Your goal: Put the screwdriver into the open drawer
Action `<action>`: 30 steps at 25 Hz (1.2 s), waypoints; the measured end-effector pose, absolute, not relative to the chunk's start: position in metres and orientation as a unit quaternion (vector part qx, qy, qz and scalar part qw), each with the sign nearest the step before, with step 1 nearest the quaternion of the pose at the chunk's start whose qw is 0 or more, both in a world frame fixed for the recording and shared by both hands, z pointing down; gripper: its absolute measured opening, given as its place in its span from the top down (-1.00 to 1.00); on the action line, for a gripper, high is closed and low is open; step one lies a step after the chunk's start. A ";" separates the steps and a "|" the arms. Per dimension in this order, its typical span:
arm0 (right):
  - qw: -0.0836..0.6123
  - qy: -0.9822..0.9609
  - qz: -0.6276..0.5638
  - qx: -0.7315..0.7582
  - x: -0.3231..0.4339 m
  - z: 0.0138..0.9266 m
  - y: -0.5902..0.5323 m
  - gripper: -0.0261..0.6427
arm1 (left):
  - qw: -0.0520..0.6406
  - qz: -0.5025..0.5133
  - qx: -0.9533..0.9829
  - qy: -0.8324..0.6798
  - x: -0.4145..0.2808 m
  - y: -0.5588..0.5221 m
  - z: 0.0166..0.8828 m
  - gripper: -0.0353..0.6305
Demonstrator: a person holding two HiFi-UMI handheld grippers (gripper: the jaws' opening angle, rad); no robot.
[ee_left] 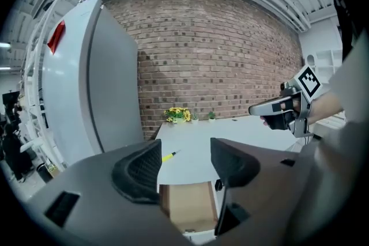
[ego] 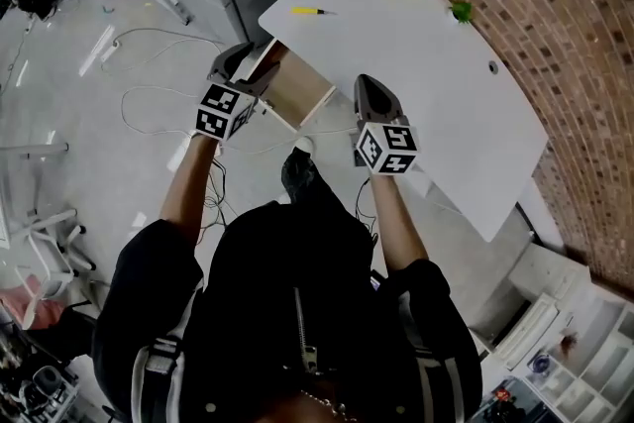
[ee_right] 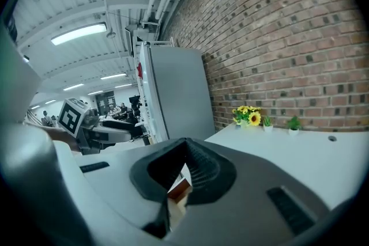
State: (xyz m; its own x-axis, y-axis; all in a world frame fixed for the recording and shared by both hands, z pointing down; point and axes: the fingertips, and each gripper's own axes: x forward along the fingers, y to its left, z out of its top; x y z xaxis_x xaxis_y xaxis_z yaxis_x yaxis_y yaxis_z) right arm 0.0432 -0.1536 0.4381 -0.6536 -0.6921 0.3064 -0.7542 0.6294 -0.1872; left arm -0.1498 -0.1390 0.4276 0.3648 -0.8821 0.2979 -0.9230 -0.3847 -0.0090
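Well beyond the L gripper (ego: pixel 238 66), held w/ jaws spread & empty by the drawer (ego: pixel 295 90), the screwdriver (ego: pixel 307 11) is seen on the table (ego: pixel 426 64), while the R gripper (ego: pixel 369 86) is held closed, nothing gripped.

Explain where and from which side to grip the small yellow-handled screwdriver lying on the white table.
Probably best to take the yellow-handled screwdriver by its handle, mid-length, from above with jaws across it: it lies flat on the white table, leaving its sides free.

Yellow screwdriver (ego: pixel 308 11) lying on table (ego: pixel 436 94), wooden drawer (ego: pixel 297 89) open
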 end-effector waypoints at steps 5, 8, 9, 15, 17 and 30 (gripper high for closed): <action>0.105 -0.890 0.165 0.411 0.039 0.445 -0.201 0.90 | 0.074 0.170 0.832 -0.523 -0.150 -0.195 0.437 0.03; 0.108 -0.887 0.175 0.414 0.036 0.451 -0.222 0.90 | 0.072 0.191 0.837 -0.508 -0.149 -0.221 0.446 0.03; 0.108 -0.886 0.177 0.415 0.034 0.453 -0.227 0.90 | 0.074 0.196 0.838 -0.504 -0.150 -0.228 0.450 0.03; 0.116 -0.869 0.196 0.440 0.038 0.463 -0.244 0.90 | 0.084 0.233 0.851 -0.463 -0.153 -0.265 0.476 0.03; 0.118 -0.859 0.199 0.457 0.046 0.464 -0.252 0.90 | 0.082 0.248 0.858 -0.443 -0.151 -0.280 0.485 0.03; 0.122 -0.784 0.226 0.564 0.097 0.477 -0.248 0.90 | 0.077 0.360 0.880 -0.301 -0.131 -0.348 0.587 0.13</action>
